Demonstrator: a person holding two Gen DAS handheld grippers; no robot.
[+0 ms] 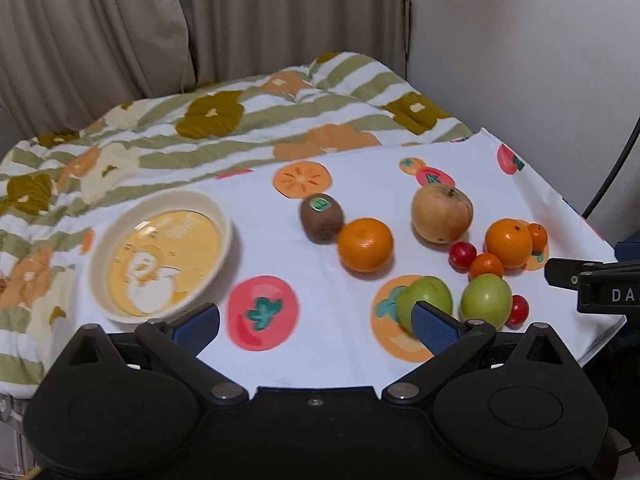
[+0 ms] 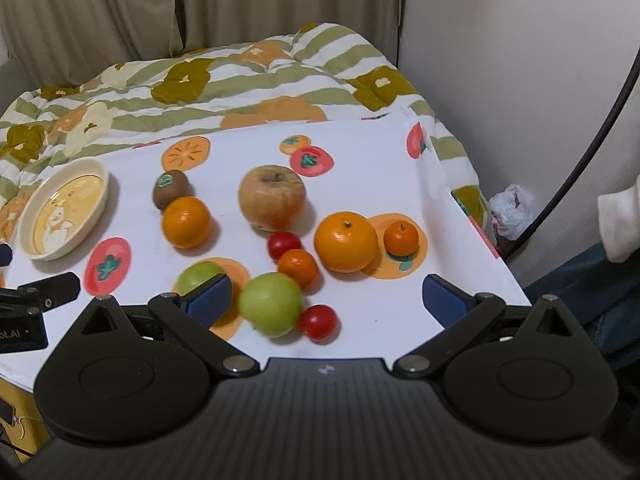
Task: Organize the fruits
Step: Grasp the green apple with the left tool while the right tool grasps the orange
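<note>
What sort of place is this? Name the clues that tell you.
Probably a bedroom at home: a flowered quilt lies bunched behind the fruit-print cloth, with beige curtains hanging along the wall.

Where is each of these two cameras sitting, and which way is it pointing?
Left wrist view: sits on the left gripper, looks forward over the cloth at the bowl; its open blue fingers show.
Right wrist view: sits on the right gripper, looks at the fruit; a green apple lies ahead between its open fingers.
Shared: bowl, kiwi, brown apple, quilt; each view catches the other gripper at its edge.
</note>
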